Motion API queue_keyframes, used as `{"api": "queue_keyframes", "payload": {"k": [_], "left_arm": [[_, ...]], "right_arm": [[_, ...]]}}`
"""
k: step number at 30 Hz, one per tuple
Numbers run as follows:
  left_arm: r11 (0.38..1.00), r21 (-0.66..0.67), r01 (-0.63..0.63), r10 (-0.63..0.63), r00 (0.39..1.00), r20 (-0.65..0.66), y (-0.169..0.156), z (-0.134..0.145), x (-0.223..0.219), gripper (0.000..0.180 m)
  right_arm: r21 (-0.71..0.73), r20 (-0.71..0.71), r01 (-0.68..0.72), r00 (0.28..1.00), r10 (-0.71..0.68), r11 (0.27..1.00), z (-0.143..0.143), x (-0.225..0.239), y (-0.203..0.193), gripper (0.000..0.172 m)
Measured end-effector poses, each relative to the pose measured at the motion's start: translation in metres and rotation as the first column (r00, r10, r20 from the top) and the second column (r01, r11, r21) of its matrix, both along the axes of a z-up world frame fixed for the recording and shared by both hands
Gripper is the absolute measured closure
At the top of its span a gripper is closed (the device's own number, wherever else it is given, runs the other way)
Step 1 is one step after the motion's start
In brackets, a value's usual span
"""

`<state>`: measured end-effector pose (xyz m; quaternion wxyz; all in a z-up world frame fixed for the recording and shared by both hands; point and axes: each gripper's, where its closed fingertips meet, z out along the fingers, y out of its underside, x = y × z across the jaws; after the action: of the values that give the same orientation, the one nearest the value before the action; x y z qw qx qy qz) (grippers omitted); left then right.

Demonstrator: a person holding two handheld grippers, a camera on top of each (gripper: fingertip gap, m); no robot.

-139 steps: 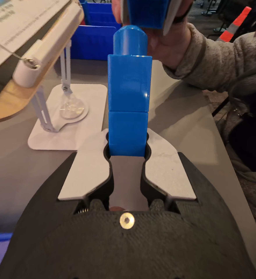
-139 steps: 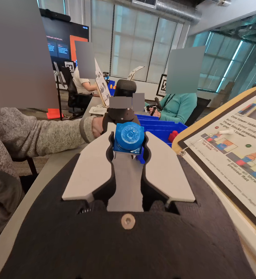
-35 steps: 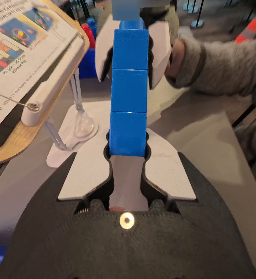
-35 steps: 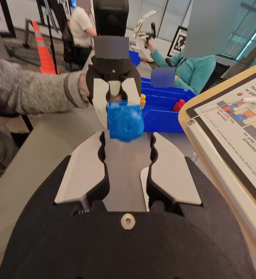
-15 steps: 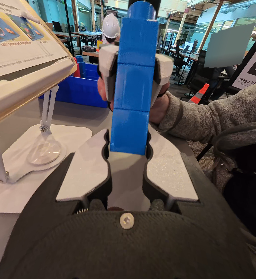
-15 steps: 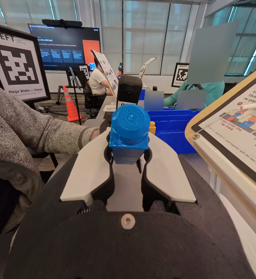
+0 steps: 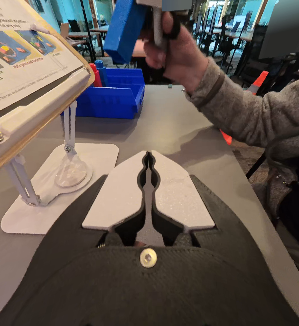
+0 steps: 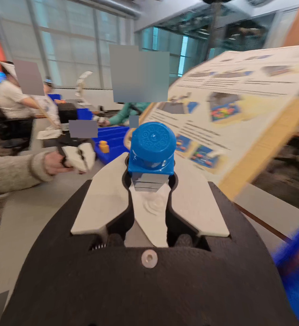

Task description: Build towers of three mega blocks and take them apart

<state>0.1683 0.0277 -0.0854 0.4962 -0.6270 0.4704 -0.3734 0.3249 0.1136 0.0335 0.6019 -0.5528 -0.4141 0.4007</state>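
Both tongs are working over a grey table (image 7: 171,112). Left tongs (image 7: 148,153) are hovering low above its near part with the white fingers (image 7: 124,190) closed tip to tip on nothing. Right tongs (image 8: 149,174) are gripping a blue tower (image 8: 151,155) of mega blocks, pads pressing on its sides, stud end pointing away from the camera.

In the left wrist view the tower (image 7: 125,30) is hanging tilted in the air at the far end, well above the table and well apart from the left tongs, beside the person's hand (image 7: 177,58).

To the left, a slanted instruction board (image 7: 30,58) on a white stand (image 7: 69,176) is overhanging the table, crowding that side. A blue bin (image 7: 113,100) is sitting at the far left, holding a red block (image 7: 95,74) and a blue block (image 7: 101,72). The table's right edge is running near to far beside a grey sleeve (image 7: 251,109). Bare tabletop is lying between the stand's base and that edge.
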Motion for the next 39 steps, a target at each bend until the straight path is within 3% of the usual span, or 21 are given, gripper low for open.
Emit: {"api": "queue_keyframes", "payload": {"k": [5, 9, 16, 23, 28, 30, 36, 39], "left_arm": [[1.000, 0.021, 0.009, -0.008, 0.997, -0.071, -0.003, -0.007, 0.008, 0.180], [1.000, 0.014, 0.013, -0.012, 0.997, -0.076, -0.003, -0.010, 0.009, 0.180], [1.000, -0.009, 0.025, -0.026, 0.996, -0.088, -0.003, -0.016, 0.011, 0.180], [0.999, -0.011, 0.031, -0.032, 0.995, -0.092, -0.004, -0.016, 0.012, 0.180], [0.999, -0.020, 0.041, -0.043, 0.994, -0.096, -0.006, -0.017, 0.013, 0.180], [0.998, -0.023, 0.051, -0.053, 0.994, -0.098, -0.008, -0.017, 0.014, 0.180], [0.998, -0.018, 0.066, -0.068, 0.991, -0.113, -0.011, -0.018, 0.017, 0.180], [0.996, 0.024, 0.084, -0.079, 0.985, -0.150, -0.013, -0.014, 0.011, 0.180]], "right_arm": [[0.025, 0.115, 0.364, 0.924, -0.364, 0.931, -0.013, 0.089, 0.061, 0.131], [0.026, 0.245, 0.528, 0.820, -0.518, 0.849, -0.049, 0.129, 0.098, 0.131], [-0.128, 0.488, 0.613, 0.723, -0.488, 0.779, -0.145, 0.148, 0.141, 0.130], [-0.193, 0.616, 0.633, 0.673, -0.409, 0.750, -0.189, 0.141, 0.152, 0.129], [-0.170, 0.635, 0.636, 0.655, -0.411, 0.752, -0.190, 0.139, 0.151, 0.129], [-0.176, 0.624, 0.633, 0.664, -0.412, 0.754, -0.188, 0.138, 0.150, 0.119], [-0.171, 0.574, 0.625, 0.692, -0.438, 0.762, -0.170, 0.142, 0.144, 0.113], [-0.136, 0.505, 0.630, 0.708, -0.494, 0.765, -0.146, 0.150, 0.134, 0.112]]}}
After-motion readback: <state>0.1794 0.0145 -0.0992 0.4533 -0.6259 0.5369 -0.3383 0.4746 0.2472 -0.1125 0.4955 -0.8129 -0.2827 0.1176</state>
